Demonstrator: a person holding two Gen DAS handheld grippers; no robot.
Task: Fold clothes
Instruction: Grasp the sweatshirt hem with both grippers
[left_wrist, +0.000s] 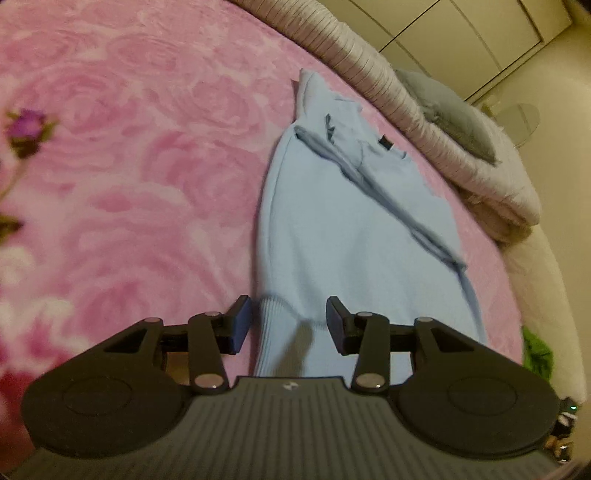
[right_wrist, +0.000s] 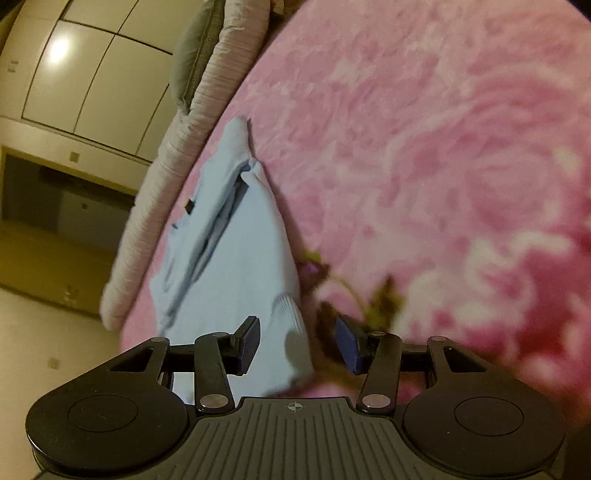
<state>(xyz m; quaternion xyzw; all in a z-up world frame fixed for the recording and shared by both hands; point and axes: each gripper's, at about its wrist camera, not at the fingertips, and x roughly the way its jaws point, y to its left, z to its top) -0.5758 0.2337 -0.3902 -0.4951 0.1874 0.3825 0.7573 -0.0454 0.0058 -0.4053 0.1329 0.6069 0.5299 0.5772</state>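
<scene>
Lying on the pink blanket (left_wrist: 147, 166), blue sweater (left_wrist: 351, 240); left gripper (left_wrist: 289, 325) and right gripper (right_wrist: 297, 345) gape.

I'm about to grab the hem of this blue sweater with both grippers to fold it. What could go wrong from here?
1. Both the left gripper and the right gripper are open at the ribbed hem; closing low might pinch the pink blanket too.
2. A sleeve lies loose across the light blue sweater and could slide off when lifted.
</scene>
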